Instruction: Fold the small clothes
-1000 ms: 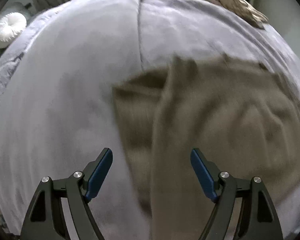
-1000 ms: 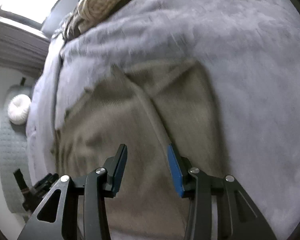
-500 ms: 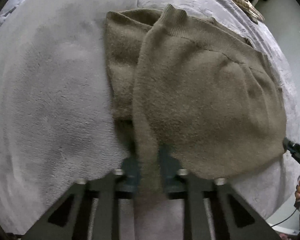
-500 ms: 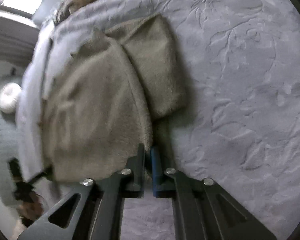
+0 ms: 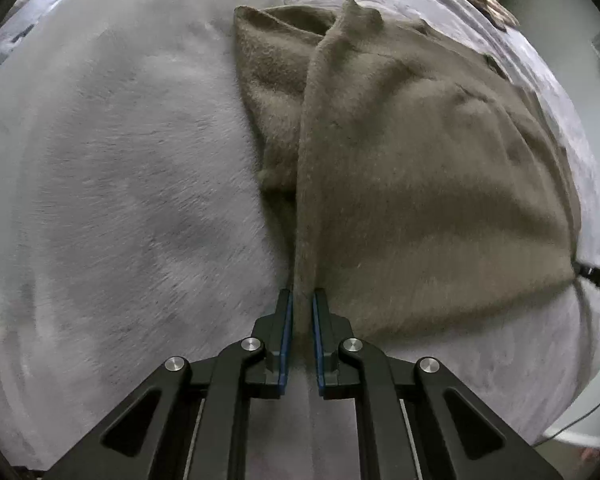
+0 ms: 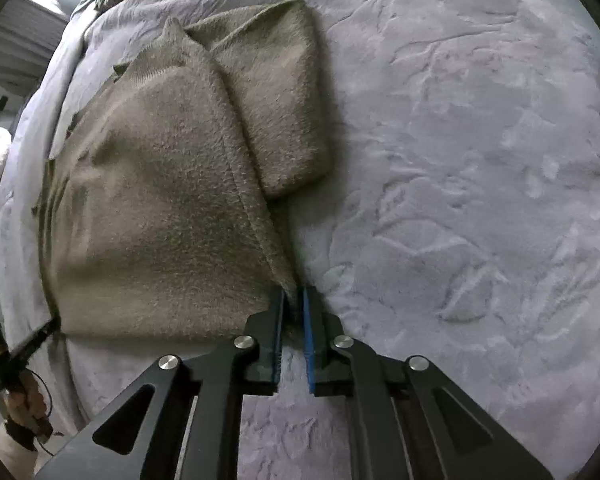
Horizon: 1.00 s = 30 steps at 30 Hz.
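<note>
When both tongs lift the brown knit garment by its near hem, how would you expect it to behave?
The brown knit garment will probably sag between the left tongs and right tongs, since it already drapes in soft folds. Its fuzzy surface likely clings to the plush blanket, so it should drag rather than slide.

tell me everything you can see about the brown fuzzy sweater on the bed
The brown fuzzy knit sweater lies on a grey plush blanket, partly folded: a sleeve-like flap is doubled along one side, with a ribbed edge at the far end. Its surface is soft and wrinkled. The left hand-held gripper is shut on a near corner, which is pulled into a raised ridge; the right hand-held gripper pinches the other near corner.
</note>
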### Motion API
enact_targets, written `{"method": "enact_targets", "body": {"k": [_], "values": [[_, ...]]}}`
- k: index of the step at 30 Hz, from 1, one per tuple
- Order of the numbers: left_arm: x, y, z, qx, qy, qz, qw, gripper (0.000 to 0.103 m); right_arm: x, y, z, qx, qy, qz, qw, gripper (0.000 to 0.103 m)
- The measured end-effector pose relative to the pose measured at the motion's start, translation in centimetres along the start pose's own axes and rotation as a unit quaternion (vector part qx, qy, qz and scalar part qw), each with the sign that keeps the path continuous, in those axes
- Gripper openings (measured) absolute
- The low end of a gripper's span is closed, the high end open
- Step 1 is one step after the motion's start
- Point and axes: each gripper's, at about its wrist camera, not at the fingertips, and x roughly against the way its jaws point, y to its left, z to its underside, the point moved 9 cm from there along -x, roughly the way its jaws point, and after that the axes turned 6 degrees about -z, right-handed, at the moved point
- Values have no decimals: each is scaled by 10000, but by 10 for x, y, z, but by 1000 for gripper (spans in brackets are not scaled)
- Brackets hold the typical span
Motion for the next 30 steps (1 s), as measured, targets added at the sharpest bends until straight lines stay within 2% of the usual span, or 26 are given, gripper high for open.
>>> {"method": "enact_targets", "body": {"k": [3,5,8,14,18,22,30], "values": [[17,5,2,2,-13,-35,10000,11,23,-4,-2,-144,-298,185,9993,9],[30,5,-8,-12,-174,-181,9997,11,42,-2,-9,-229,-652,219,9974,9],[46,0,-30,70,-530,-190,9984,11,52,13,-23,-145,-902,131,9957,9],[23,-26,-84,209,-793,-310,9962,11,12,56,-48,360,-682,138,9969,9],[-8,-17,-89,281,-656,-672,9952,11,-24,51,-51,314,-445,256,9982,9],[-9,-13,-85,356,-657,-430,9963,11,-27,48,-52,303,-472,101,9984,9],[4,-6,-73,508,-527,-384,9966,12,-9,46,-45,120,-571,162,9982,13]]}}
